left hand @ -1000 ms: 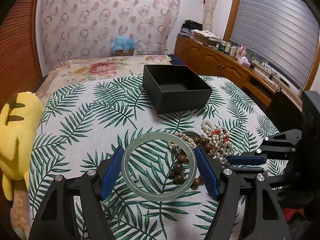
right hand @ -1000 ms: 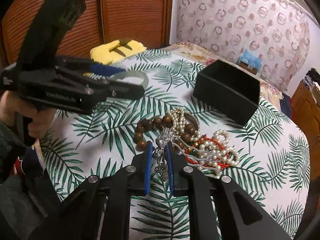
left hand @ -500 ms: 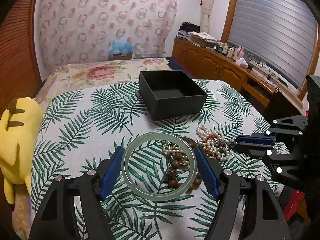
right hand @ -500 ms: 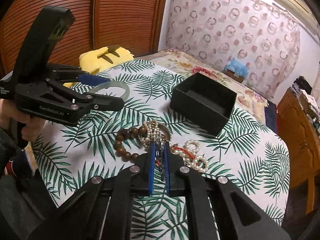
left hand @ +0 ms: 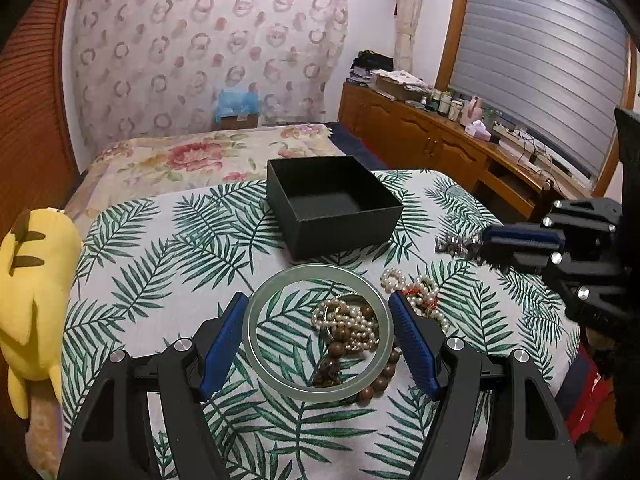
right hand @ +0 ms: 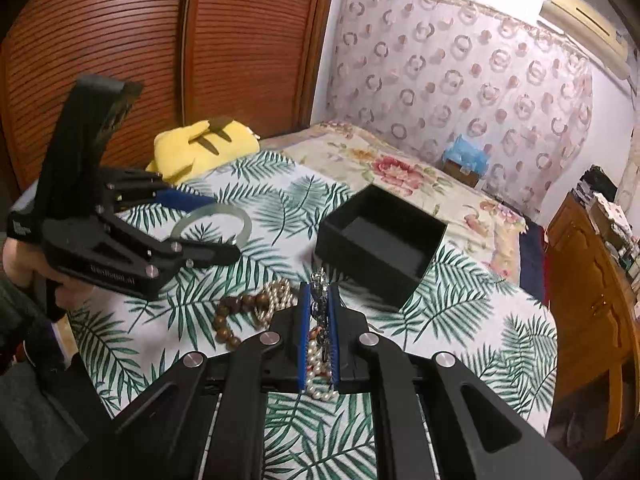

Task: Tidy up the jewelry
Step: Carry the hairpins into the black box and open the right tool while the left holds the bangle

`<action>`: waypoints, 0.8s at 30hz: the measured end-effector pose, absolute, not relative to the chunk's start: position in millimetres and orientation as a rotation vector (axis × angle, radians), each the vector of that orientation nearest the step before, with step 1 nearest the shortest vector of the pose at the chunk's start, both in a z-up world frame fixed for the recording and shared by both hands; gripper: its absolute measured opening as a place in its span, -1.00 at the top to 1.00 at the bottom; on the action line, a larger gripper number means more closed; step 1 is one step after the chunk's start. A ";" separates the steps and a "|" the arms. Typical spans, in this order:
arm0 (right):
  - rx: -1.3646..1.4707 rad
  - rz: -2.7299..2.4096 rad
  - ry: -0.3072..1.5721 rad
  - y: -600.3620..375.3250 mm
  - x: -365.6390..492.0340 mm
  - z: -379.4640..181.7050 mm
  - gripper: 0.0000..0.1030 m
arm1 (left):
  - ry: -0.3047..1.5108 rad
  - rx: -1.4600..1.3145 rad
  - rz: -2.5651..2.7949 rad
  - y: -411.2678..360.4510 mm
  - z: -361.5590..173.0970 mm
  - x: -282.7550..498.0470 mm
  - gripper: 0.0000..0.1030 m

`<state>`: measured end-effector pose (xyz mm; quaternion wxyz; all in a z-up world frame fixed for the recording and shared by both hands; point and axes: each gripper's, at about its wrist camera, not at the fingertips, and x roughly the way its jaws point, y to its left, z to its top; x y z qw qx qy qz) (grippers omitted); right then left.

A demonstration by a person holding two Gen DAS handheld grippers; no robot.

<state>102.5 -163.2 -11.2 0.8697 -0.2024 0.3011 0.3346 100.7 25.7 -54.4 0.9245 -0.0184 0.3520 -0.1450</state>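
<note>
Holding a pale green bangle flat between its two blue pads, the left gripper hangs above the leaf-print cloth; the ring spans the full gap, each pad pressed against its outer edge. Seen through and beside the ring, a heap of pearl strands and a string of brown wooden beads lies on the cloth below. A second cluster of pearls with red beads lies just to the right of the heap. The right gripper has its pads drawn nearly together, pinching a silver chain whose end sticks up past the fingertips; in the left wrist view the chain is blurred, so its details cannot be told. Beyond both grippers an open black box stands on the cloth, its inside bare, well apart from the bangle and near the chain. A yellow plush toy lies at the left edge of the cloth. Behind are a floral bedspread, a ring-patterned curtain and a wooden cabinet under a shuttered window.
</note>
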 end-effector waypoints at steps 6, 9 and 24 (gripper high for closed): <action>-0.405 0.720 0.593 -163.6 116.1 10.4 0.82 | 0.708 -0.040 -0.296 25.4 -48.4 109.1 -0.34; -0.387 0.736 0.588 -163.0 130.5 19.8 0.82 | 0.700 -0.043 -0.295 26.8 -44.5 115.6 -0.34; -0.265 0.823 0.611 -159.7 219.0 22.1 0.82 | 0.684 -0.056 -0.299 34.3 -33.9 159.9 -0.34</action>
